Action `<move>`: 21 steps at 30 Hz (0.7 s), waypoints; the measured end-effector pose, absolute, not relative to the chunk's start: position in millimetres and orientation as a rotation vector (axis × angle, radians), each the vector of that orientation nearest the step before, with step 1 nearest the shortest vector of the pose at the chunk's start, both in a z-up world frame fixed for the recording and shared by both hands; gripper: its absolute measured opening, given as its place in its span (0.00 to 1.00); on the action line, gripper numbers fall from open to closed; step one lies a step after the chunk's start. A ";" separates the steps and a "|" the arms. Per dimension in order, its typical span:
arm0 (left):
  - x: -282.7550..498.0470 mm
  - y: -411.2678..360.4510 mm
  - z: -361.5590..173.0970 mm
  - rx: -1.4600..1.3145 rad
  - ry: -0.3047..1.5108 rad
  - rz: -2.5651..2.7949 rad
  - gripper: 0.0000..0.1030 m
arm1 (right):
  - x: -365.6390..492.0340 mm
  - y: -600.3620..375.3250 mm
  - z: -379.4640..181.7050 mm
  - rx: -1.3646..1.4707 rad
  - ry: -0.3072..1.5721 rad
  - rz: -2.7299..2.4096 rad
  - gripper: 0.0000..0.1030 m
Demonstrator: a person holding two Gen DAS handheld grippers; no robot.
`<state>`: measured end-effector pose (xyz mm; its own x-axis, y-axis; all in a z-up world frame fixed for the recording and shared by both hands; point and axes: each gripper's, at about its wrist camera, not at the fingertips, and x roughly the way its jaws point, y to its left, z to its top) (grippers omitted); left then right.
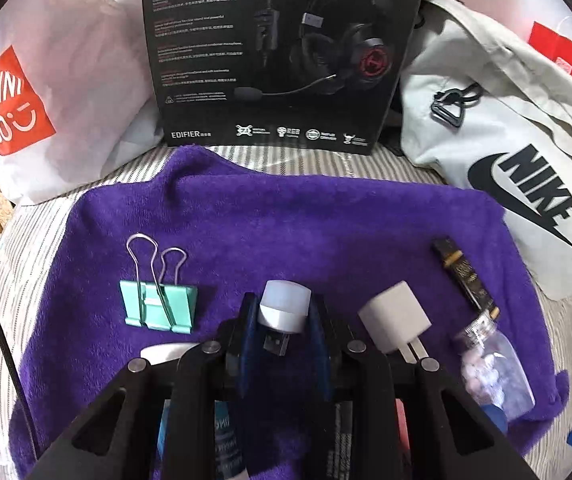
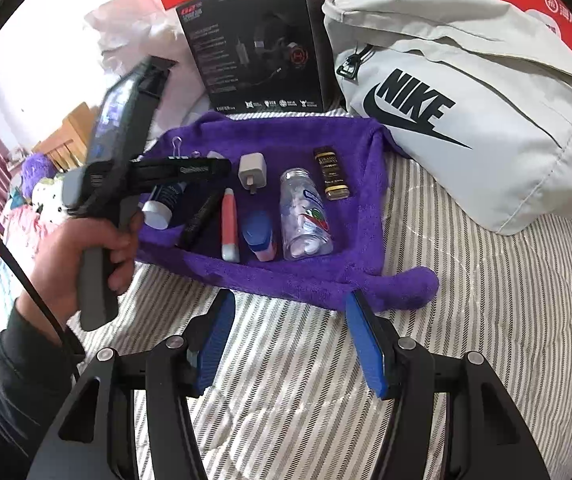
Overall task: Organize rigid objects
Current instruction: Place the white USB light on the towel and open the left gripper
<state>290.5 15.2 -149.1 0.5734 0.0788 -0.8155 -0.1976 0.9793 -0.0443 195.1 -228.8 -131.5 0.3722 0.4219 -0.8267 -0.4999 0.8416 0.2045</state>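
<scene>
**Left wrist view: night light pinched, right gripper idle**

Left wrist view, low centre of the frame: the left gripper (image 1: 284, 320) has its blue pads pressed against both sides of a small white USB night light (image 1: 284, 308), dome pointing up-frame, metal plug pointing down toward the camera. Clamped, no gap showing. Just right of it lies a white charger plug (image 1: 395, 322), prongs toward the camera, and right again a clear bottle (image 1: 493, 368) of pale tablets with a dark gold-banded tube (image 1: 463, 274) above it. Left of the jaws, a mint binder clip (image 1: 160, 304) lies flat with its wire handles pointing up-frame. Everything rests on a purple towel (image 1: 286, 216), spread over a striped sheet (image 1: 325, 160).

Over in the right wrist view, the right gripper (image 2: 286, 344) sits at lower centre, jaws wide apart, nothing between them, over the striped sheet just short of the towel's near edge. A hand (image 2: 86, 256) at left grips the other tool's handle. Behind the towel: a black headset box (image 2: 258, 44) and a grey Nike bag (image 2: 465, 100).
</scene>
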 end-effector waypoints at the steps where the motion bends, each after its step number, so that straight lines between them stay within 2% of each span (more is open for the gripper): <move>1: 291.1 15.3 -149.0 -0.134 0.949 0.164 0.24 | 194.4 -228.6 -130.6 -0.083 1.032 0.592 0.56; 10: 294.7 7.2 -152.9 -0.064 0.968 0.188 0.24 | 187.0 -219.0 -124.9 -0.105 1.025 0.620 0.56; 13: 293.3 8.3 -153.0 -0.062 0.971 0.195 0.27 | 183.2 -215.9 -126.5 -0.123 1.032 0.628 0.56; 16: 292.9 10.8 -153.8 -0.070 0.971 0.212 0.37 | 181.1 -215.6 -128.8 -0.131 1.042 0.629 0.56; 18: 292.2 13.8 -154.0 -0.093 0.975 0.214 0.50 | 181.0 -216.3 -129.9 -0.129 1.047 0.624 0.56; 21: 291.2 12.0 -153.7 -0.103 0.974 0.194 0.54 | 179.9 -218.1 -129.8 -0.123 1.049 0.622 0.56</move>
<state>291.2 12.0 -153.7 0.5467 0.1172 -0.8291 -0.2091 0.9779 0.0003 179.9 -218.1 -129.8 0.3454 0.4205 -0.8390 -0.5345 0.8230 0.1925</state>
